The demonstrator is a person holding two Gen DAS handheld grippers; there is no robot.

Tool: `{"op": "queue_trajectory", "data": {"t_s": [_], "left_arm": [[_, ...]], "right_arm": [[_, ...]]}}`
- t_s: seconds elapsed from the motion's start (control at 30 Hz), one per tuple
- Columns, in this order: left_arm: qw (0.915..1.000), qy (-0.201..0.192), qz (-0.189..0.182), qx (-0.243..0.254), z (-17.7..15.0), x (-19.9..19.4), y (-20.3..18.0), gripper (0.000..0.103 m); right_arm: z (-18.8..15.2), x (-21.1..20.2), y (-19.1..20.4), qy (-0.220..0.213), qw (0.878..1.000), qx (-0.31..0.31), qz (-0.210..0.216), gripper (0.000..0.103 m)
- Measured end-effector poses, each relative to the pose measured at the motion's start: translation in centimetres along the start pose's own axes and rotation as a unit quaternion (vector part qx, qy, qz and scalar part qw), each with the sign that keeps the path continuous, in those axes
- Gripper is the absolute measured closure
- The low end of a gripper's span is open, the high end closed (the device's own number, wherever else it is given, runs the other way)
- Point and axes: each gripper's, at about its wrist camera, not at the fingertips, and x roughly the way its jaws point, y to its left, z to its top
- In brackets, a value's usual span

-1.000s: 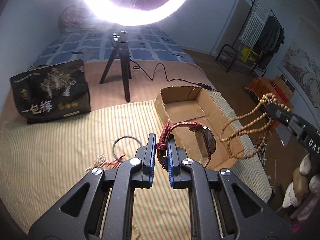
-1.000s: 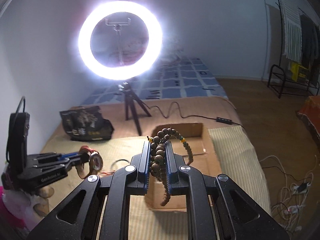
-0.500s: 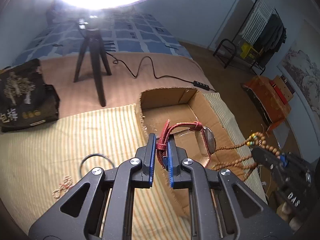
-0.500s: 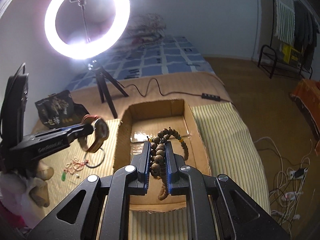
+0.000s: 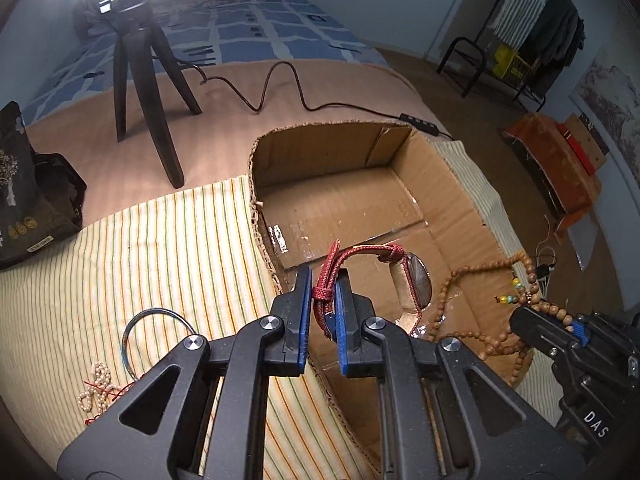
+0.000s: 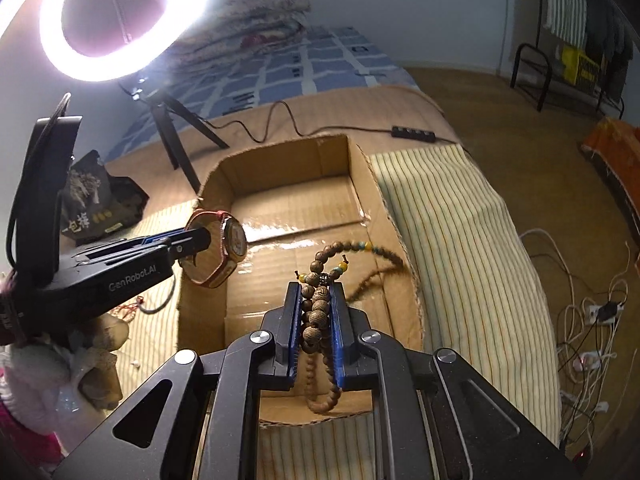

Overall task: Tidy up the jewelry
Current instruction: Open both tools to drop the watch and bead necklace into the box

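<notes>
My left gripper is shut on the red strap of a watch and holds it over the left part of an open cardboard box. The watch also shows in the right wrist view. My right gripper is shut on a wooden bead necklace and holds it above the box's near end. In the left wrist view the beads hang from that gripper at the right.
A thin ring bangle and a pearl string with red thread lie on the striped cloth left of the box. A ring light tripod, its cable and a black bag stand behind.
Both grippers have tilted down and moved in over the box, carrying the watch and the beads. The beads now hang lower, near the box's right side.
</notes>
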Motion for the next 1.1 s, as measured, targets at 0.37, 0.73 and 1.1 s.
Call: {"op": "queue_trajectory", "data": {"t_s": [0.37,0.73,1.1], "left_arm": [[1.0000,0.003,0.000,-0.001,0.3,0.4,-0.2,0.084],[0.9999,-0.013,-0.008,-0.006,0.7,-1.8,0.4,0.064],[0.9988,-0.048,0.003,0.006,-0.2,-6.3,3.1,0.064]], "right_arm": [[-0.3,0.8,-0.1,0.017,1.000,0.007,0.012,0.088],[0.0,0.0,0.1,0.000,1.000,0.006,-0.010,0.033],[-0.1,-1.0,1.6,-0.016,1.000,-0.013,-0.015,0.033]]}}
